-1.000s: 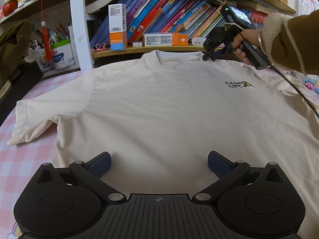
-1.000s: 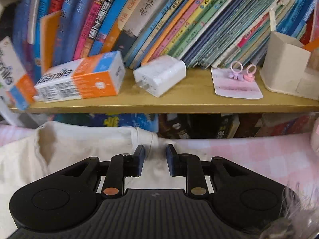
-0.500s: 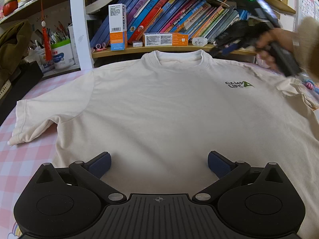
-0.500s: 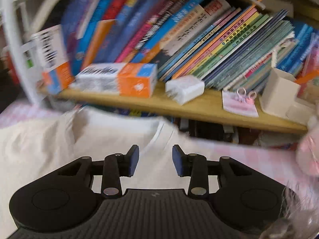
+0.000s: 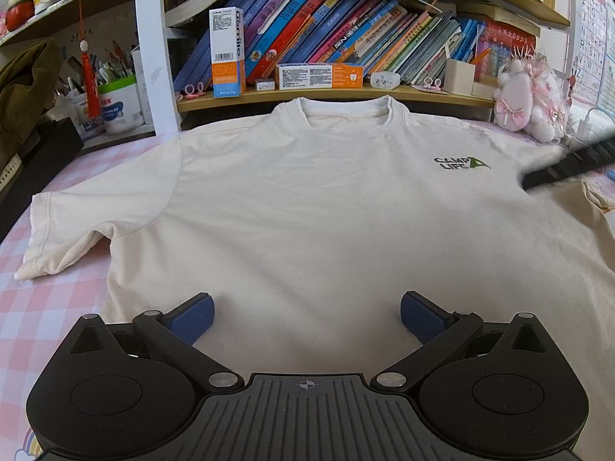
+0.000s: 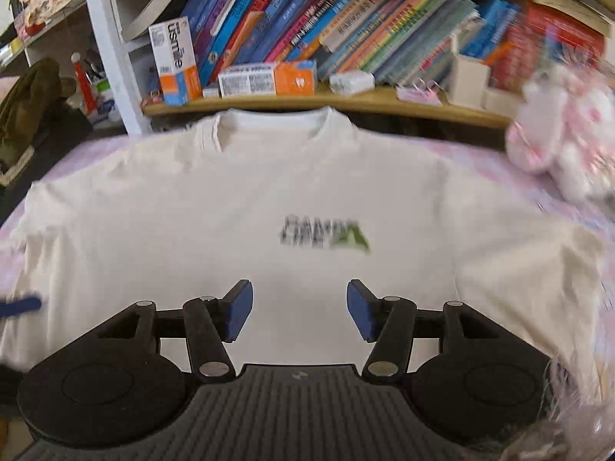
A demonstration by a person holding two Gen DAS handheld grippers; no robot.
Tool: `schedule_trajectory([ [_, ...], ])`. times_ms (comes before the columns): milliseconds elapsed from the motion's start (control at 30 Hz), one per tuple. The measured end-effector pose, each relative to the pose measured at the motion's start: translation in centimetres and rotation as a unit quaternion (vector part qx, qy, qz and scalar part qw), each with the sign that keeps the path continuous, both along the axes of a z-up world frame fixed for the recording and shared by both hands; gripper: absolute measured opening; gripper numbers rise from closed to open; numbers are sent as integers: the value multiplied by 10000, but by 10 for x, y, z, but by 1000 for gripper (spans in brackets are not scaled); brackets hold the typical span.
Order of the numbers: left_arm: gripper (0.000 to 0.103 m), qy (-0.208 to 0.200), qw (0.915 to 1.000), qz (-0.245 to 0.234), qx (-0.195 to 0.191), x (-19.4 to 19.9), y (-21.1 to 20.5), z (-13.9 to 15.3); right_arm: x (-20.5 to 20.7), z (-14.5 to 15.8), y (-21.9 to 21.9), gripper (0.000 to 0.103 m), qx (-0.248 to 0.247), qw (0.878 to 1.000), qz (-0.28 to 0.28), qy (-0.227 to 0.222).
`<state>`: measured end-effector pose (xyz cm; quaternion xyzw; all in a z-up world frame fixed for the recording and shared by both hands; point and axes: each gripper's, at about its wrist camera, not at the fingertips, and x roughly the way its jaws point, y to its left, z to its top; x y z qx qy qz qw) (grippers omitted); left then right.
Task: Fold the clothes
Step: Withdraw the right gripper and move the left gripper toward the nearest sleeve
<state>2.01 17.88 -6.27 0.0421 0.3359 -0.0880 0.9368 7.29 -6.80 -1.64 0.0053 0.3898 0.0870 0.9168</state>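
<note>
The T-shirt (image 5: 307, 211) lies flat, front up, on the pink checked tablecloth (image 5: 34, 307), collar at the far side by the bookshelf (image 5: 326, 94); in my left view the left gripper (image 5: 306, 313) hovers over the near hem, fingers wide and empty. In my right view, blurred, the right gripper (image 6: 300, 309) sits above the chest with jaws opening on nothing, the right sleeve (image 6: 538, 269) nearest it.
</note>
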Motion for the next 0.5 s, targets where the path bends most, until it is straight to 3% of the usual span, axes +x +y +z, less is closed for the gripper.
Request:
schedule_trajectory([
  [300,103,0,10000,0,2,0,0,0,-88,-12,-15,70,-100,9969,-734,247],
  [500,103,24,10000,22,13,1,0,0,-126,-20,-10,81,-82,9941,-1040,288],
])
